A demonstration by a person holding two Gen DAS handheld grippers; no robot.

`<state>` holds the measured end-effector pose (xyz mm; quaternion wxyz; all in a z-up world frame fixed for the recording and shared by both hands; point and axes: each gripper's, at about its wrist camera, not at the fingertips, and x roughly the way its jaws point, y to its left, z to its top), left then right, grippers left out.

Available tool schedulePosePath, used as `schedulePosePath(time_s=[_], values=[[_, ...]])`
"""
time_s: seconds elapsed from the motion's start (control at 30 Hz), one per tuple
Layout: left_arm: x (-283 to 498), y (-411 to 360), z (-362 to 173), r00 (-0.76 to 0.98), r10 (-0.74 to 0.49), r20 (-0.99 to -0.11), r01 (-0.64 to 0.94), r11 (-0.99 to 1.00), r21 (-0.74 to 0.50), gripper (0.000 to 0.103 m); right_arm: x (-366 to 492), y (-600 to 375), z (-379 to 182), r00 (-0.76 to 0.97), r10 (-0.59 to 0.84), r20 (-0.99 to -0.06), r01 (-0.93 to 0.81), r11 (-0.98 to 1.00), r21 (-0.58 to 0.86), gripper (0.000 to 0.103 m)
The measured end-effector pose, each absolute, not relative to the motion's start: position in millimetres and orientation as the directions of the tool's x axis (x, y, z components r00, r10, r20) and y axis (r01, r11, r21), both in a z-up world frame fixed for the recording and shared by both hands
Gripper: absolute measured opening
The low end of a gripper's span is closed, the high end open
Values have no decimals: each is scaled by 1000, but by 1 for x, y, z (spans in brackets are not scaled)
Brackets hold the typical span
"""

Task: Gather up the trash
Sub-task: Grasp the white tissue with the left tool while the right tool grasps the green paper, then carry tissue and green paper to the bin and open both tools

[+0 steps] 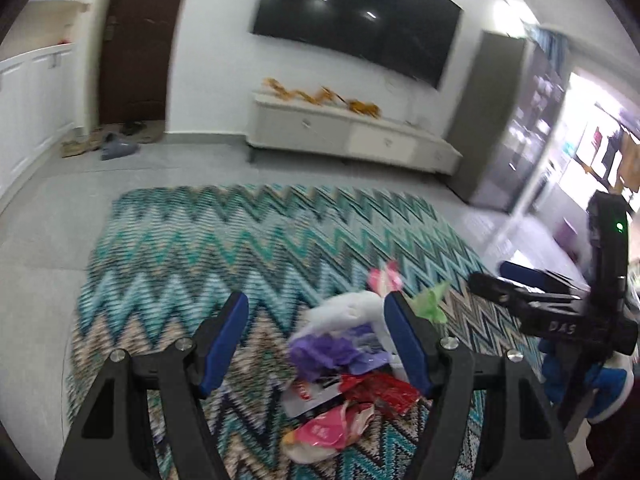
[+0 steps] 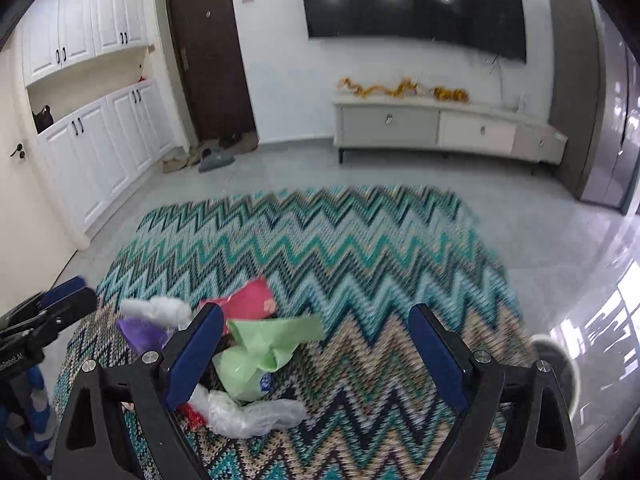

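Note:
A pile of trash lies on the zigzag rug (image 1: 240, 240): a purple wrapper (image 1: 320, 352), a red wrapper (image 1: 380, 392), a pink bag (image 1: 328, 432), white crumpled paper (image 1: 352, 308) and a green bag (image 1: 432, 304). My left gripper (image 1: 316, 308) hovers open over the pile, pads touching nothing. In the right wrist view the green bag (image 2: 264, 344), a pink pack (image 2: 248, 300) and a clear plastic bag (image 2: 248, 416) lie by the left finger of my right gripper (image 2: 316, 316), which is open with bare rug (image 2: 360, 240) between its jaws. Each gripper shows at the other view's edge.
A low TV stand (image 2: 440, 128) and a wall TV (image 2: 412, 4) stand behind the rug. A dark door (image 2: 208, 56) with shoes (image 2: 212, 156) and white cabinets (image 2: 100, 140) are at left. A grey fridge (image 2: 612, 120) is at right, a round white object (image 2: 560, 368) near the rug's right edge.

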<state>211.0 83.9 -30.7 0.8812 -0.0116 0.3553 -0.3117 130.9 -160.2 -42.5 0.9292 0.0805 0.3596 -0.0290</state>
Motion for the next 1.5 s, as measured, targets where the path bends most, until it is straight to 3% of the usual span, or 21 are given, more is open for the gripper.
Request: schedulePosePath(time_s=[0.2,0.4,0.6,0.67,0.83,0.87,0.93,1.1,1.5], values=[[234,53,-55,436,-579,-689,596,759,-261,69,146,-156,-68,684,86,-725,80,978,192,87],[240,42,-65,446,-564,-695,599,765,-236,69,151,-155,-80,657,137,-741,63,970,235,84],[249,35,-71,422,-585,-693,614,746,-257,68,162,-154,-88,637,179,-750,40,964,263,73],[249,33,-73,417,-593,-688,617,741,-265,64,164,-153,-91,633,193,-750,31,961,274,69],[252,24,-78,376,-623,-686,626,717,-308,31,169,-158,-97,615,249,-748,12,946,325,46],[251,24,-78,374,-626,-685,629,713,-308,29,170,-159,-99,610,259,-749,11,942,335,40],[246,20,-76,382,-623,-682,635,713,-297,25,170,-163,-101,607,276,-745,6,936,352,37],[222,14,-65,414,-615,-671,639,721,-266,23,163,-175,-97,632,282,-722,7,929,370,31],[190,19,-2,541,-601,-588,588,770,-246,22,122,-214,-42,740,243,-627,10,928,372,30]])
